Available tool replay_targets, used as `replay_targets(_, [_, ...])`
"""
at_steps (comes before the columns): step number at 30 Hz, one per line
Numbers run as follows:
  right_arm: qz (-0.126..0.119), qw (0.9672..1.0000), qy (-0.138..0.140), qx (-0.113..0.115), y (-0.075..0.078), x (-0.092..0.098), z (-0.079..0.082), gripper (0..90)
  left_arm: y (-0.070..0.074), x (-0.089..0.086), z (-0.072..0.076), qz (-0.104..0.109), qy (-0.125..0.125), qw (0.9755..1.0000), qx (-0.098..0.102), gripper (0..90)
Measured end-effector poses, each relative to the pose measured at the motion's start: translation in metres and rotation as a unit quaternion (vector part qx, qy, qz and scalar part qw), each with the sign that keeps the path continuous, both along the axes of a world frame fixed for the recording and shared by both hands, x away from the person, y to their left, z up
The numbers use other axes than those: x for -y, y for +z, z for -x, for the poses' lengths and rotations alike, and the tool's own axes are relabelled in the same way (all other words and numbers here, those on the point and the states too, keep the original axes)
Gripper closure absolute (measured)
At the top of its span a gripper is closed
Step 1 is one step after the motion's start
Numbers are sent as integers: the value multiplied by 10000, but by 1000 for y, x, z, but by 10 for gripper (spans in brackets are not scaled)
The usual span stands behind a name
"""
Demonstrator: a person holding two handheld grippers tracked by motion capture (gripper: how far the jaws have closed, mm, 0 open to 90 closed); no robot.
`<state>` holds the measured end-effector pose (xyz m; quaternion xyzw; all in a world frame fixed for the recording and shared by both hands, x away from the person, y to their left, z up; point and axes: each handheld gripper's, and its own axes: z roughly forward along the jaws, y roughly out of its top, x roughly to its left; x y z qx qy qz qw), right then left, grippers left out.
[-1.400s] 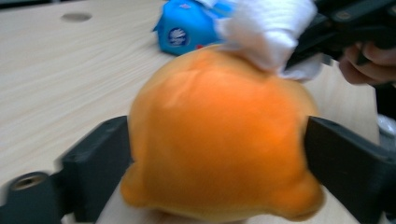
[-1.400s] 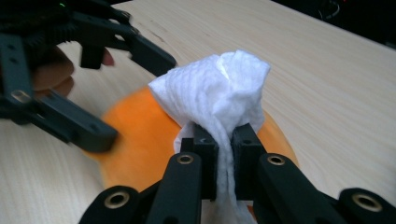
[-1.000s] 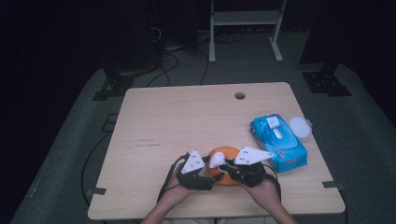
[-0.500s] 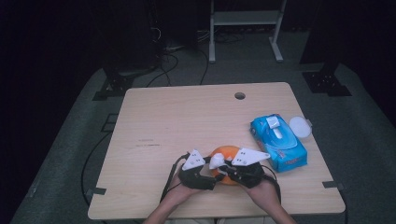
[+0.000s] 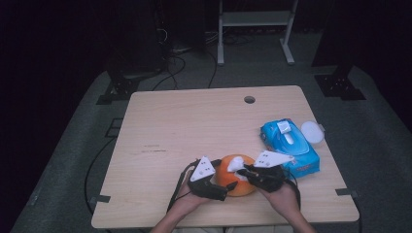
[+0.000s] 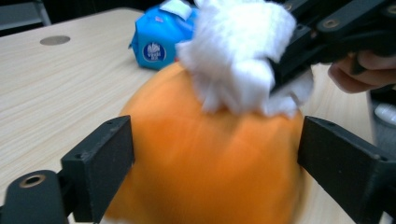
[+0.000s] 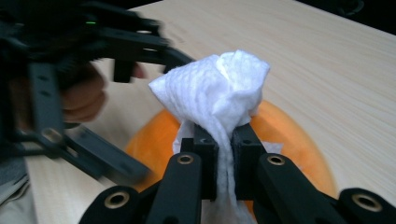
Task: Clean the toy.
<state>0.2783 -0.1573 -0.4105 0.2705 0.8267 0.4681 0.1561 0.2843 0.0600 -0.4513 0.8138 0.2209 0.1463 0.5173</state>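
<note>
Pale wooden table [image 5: 184, 126] carries everything, and at its near edge sits an orange bowl [image 5: 232, 182], upside down, between the two hands. Left gripper [image 6: 212, 154], whose jaws have just been opening, straddles the bowl with both pads just off its sides, while the right gripper [image 7: 225, 158] is clamped tight on a bunched white wipe [image 7: 219, 91] resting on the bowl's top. Farther right lies a blue wipe pack [image 5: 290, 145], with a white lid [image 5: 311, 131] beyond it.

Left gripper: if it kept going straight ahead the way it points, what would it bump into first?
Probably the orange bowl. The left gripper has just been opening its jaws, which stand on either side of the bowl, so the bowl lies right in its path, with the white wipe on top.
</note>
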Motion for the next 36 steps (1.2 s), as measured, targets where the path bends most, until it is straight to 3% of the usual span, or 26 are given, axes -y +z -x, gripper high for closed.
replay_targets(3, [12,10000,-15,-49,1,2,-3,827,-4,-7,-3,-34,82,9998,-178,195])
replay_targets(7, [-57,9992,-374,-161,-5,23,-8,828,-7,-14,-9,47,182,9990,-409,225])
replay_targets(9, [-107,9986,-479,-218,-7,30,-9,827,-5,-13,-8,77,150,9994,-306,218])
replay_targets(11, [-99,9984,-539,-166,-6,29,-6,827,-1,-10,-7,259,75,9996,-6,153])
replay_targets(12, [-135,9986,-497,-148,-5,26,-4,826,0,-8,-6,291,52,9994,168,111])
replay_targets(14, [-250,9993,-252,-110,-3,19,0,826,-1,-6,-6,235,15,9995,227,103])
replay_targets(17, [-109,9997,-232,16,-2,15,0,826,-4,-9,-9,99,133,9999,-5,218])
replay_targets(19, [-164,9987,-469,-141,-4,24,-5,826,-4,-13,-12,117,255,9994,-183,238])
replay_targets(21, [-23,9969,-755,-198,-9,35,-11,827,-7,-17,-15,217,320,9987,-325,241])
replay_targets(22, [3,9958,-868,-276,-11,41,-13,827,-8,-18,-16,239,325,9986,-349,240])
replay_targets(24, [-194,9955,-842,-401,-12,46,-13,826,-9,-19,-16,214,345,9986,-351,241])
replay_targets(27, [-262,9976,-595,-255,-6,37,-4,826,-9,-21,-16,211,386,9983,-376,241])
replay_targets(29, [-167,9983,-529,-179,-5,31,-2,826,-10,-24,-17,232,380,9980,-438,241])
replay_targets(32, [-269,9963,-687,-443,-16,38,-10,826,-11,-26,-18,293,382,9975,-521,241])
replay_targets(34, [-191,9942,-889,-568,-24,44,-16,826,-11,-25,-18,297,384,9975,-521,240])
replay_targets(36, [-273,9924,-967,-713,-26,48,-18,826,-11,-25,-18,264,377,9977,-500,240])
